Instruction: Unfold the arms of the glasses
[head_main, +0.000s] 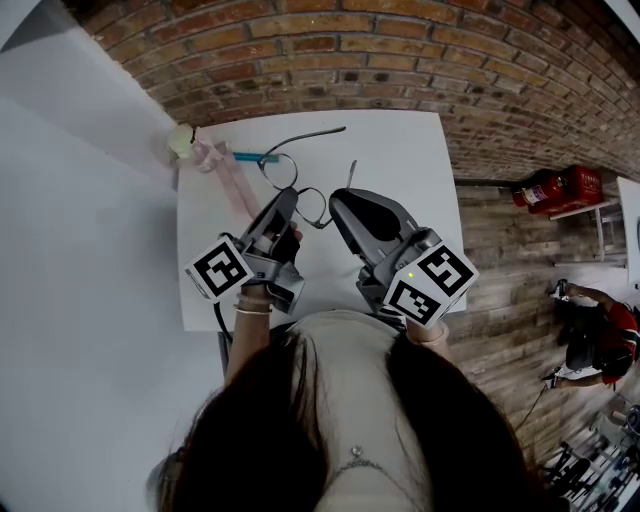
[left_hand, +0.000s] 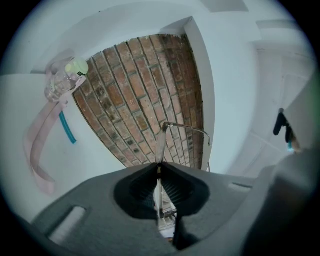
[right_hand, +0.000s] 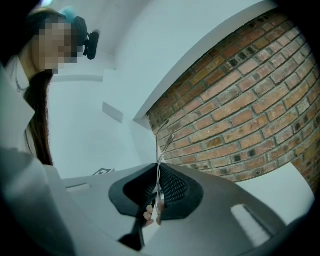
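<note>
Thin dark wire-rimmed glasses (head_main: 300, 138) hang over the white table (head_main: 410, 150), held between both grippers. My left gripper (head_main: 288, 200) is shut on the frame by the lenses; in the left gripper view the frame edge (left_hand: 161, 145) rises from the closed left gripper (left_hand: 159, 167), and one arm (left_hand: 187, 128) bends off to the right. My right gripper (head_main: 340, 200) is shut on the other thin arm (head_main: 352, 172). In the right gripper view that arm (right_hand: 162, 145) sticks up out of the closed right gripper (right_hand: 159, 172). One arm stretches out toward the table's far side.
A clear bottle with a yellow-green cap (head_main: 182, 140) and a pink strap (head_main: 232, 185) lies at the table's far left corner, beside a teal pen (head_main: 250, 157). A brick floor surrounds the table. Red fire extinguishers (head_main: 555, 188) lie to the right, and a person (head_main: 600, 330) stands further right.
</note>
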